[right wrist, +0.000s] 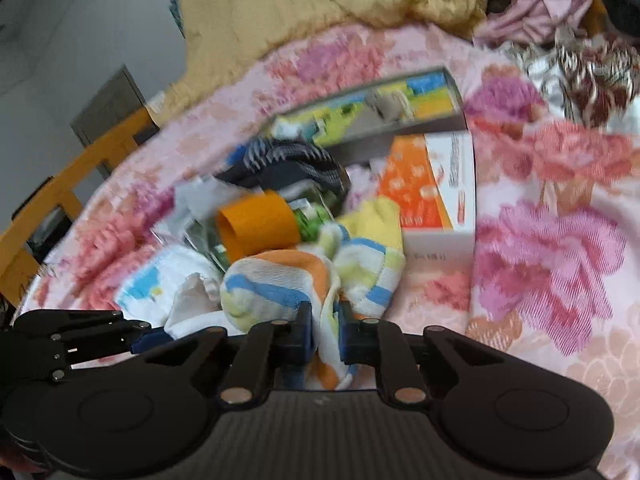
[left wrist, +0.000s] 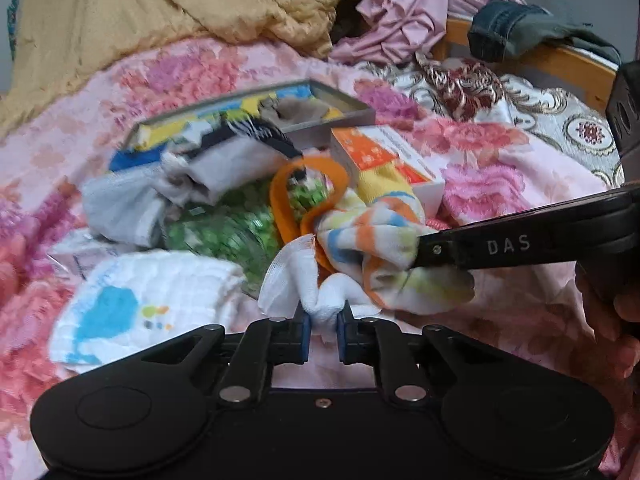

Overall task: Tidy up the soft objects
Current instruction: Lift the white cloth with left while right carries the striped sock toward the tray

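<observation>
The left hand-held gripper (left wrist: pixel 323 316) points downward, its blue pads pinched nearly together on a fold of white cloth (left wrist: pixel 320 296). The right hand-held gripper (right wrist: pixel 325 322) reaches in from the right, likewise clamped on a striped sock (right wrist: pixel 288 280). Fingers of the person's hand (left wrist: pixel 612 332) show behind it.

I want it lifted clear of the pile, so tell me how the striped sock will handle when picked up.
The striped sock is bunched and folded where the right gripper pinches it, so it will probably droop limply. It looks thin and light. Its loose end lies against the orange band, so it may drag that.
</observation>
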`<state>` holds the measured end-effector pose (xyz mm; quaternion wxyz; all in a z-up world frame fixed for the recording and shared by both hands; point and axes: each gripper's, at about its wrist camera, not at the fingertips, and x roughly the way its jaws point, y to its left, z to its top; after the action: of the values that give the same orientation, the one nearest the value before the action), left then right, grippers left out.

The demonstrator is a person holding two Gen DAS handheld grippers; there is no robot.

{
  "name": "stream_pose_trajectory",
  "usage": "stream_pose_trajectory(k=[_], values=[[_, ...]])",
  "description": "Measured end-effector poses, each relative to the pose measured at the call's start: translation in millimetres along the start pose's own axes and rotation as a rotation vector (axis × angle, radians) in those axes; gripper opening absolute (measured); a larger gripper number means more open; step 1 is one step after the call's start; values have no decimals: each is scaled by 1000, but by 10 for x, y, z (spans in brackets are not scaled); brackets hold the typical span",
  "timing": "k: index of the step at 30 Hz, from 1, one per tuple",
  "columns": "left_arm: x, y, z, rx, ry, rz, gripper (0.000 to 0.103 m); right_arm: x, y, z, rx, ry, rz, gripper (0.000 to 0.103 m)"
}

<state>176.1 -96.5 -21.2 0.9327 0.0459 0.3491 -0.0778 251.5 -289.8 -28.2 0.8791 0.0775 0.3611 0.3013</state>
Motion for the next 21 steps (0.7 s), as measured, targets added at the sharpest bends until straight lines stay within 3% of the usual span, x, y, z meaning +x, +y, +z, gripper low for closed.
stream_pose_trajectory(k=[12, 21], values=[[-506, 80, 223, -40, -121, 41, 13, -563, 276, 16, -122, -259, -11, 12], [-725, 44, 383, -43, -191, 18, 13, -859, 258, 84, -101, -406, -41, 12]])
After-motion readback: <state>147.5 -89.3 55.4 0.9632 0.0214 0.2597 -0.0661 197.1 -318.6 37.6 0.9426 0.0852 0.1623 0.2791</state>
